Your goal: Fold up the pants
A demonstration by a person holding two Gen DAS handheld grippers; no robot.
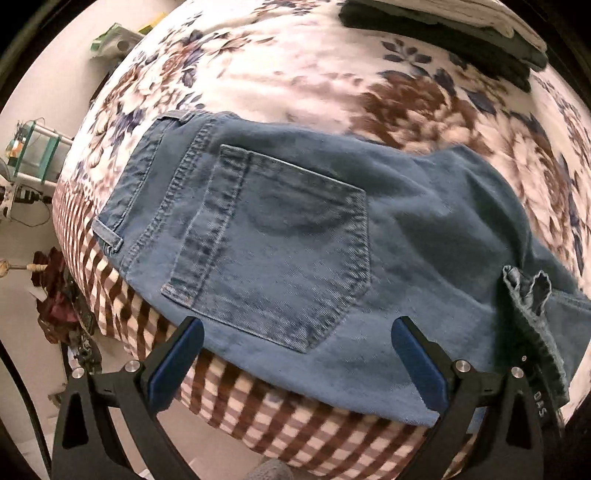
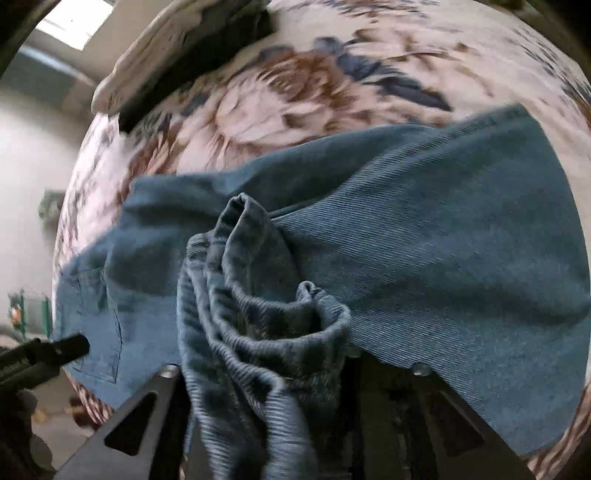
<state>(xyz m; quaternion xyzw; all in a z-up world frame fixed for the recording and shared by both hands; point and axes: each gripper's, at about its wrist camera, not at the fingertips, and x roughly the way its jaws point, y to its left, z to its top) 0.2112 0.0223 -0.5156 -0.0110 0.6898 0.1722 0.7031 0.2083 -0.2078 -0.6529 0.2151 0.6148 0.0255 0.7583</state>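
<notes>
Blue denim pants (image 1: pixel 280 236) lie on a floral bedspread, back pocket up, waistband toward the left. My left gripper (image 1: pixel 295 354) is open, its blue-padded fingers (image 1: pixel 177 354) spread just above the pants' near edge at the seat. My right gripper (image 2: pixel 266 369) is shut on a bunched fold of the pant-leg fabric (image 2: pixel 258 314), lifted above the rest of the pants (image 2: pixel 443 258). Its fingertips are hidden by the cloth. The held fold also shows at the right of the left wrist view (image 1: pixel 532 306). The left gripper's tip shows at the left of the right wrist view (image 2: pixel 70 347).
The bed (image 1: pixel 295 74) has a floral top and a brown checked border (image 1: pixel 258 413) at its near edge. A folded dark and pale cloth stack (image 1: pixel 461 26) lies at the far right of the bed. Clutter and a small shelf (image 1: pixel 37 151) stand on the floor at the left.
</notes>
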